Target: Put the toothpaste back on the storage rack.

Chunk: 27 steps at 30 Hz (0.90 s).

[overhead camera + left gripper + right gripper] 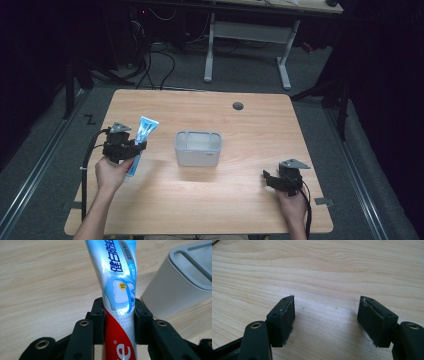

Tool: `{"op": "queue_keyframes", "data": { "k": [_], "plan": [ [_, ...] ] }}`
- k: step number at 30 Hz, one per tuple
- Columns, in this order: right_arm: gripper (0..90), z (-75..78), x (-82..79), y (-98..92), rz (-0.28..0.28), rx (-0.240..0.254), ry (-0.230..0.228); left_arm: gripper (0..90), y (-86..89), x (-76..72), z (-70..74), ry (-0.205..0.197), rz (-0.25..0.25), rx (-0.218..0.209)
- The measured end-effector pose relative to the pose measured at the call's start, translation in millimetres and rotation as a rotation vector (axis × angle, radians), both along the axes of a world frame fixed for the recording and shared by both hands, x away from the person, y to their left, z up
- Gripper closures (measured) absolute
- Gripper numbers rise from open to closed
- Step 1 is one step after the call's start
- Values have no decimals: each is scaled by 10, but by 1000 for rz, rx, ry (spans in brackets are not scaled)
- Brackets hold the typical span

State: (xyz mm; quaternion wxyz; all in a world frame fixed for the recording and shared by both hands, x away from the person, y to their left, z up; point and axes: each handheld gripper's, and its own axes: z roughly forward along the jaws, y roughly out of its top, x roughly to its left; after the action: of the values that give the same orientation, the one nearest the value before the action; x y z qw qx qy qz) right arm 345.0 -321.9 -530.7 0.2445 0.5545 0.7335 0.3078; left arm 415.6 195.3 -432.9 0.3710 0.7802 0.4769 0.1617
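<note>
A blue, white and red toothpaste tube (pixel 142 137) is held off the wooden table (pixel 200 205) at the left, its flat crimped end pointing up and away. My left gripper (pixel 131 148) is shut on the tube around its middle. In the left gripper view the tube (pixel 117 287) rises between the two black pads (pixel 98 317), which press on both its sides. A grey open-topped holder (pixel 198 148) stands at the table's centre, to the right of the tube; its wall (pixel 172 297) is near in the left gripper view. My right gripper (pixel 272 180) rests low at the front right, open, nothing between its pads (pixel 283 320).
A round cable hole (pixel 238 106) lies in the table near its far edge. Beyond the table are a dark floor with cables and a white desk frame (pixel 247 45). Bare wood stretches between the holder and my right gripper.
</note>
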Motion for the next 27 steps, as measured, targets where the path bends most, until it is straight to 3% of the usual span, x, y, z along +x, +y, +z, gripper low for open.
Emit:
{"op": "queue_keyframes", "data": {
  "k": [2,13,22,27],
  "plan": [
    [305,0,1,-2,3,-2,-1,678,-42,-19,23,-11,-11,17],
    [305,0,0,1,0,0,0,684,-147,-81,160,-37,-47,-19],
    [305,0,0,0,0,-1,-1,686,-292,-141,323,-73,-86,-8],
    [305,0,0,0,0,-1,0,685,-341,-173,414,-90,-103,-29]
  ]
}}
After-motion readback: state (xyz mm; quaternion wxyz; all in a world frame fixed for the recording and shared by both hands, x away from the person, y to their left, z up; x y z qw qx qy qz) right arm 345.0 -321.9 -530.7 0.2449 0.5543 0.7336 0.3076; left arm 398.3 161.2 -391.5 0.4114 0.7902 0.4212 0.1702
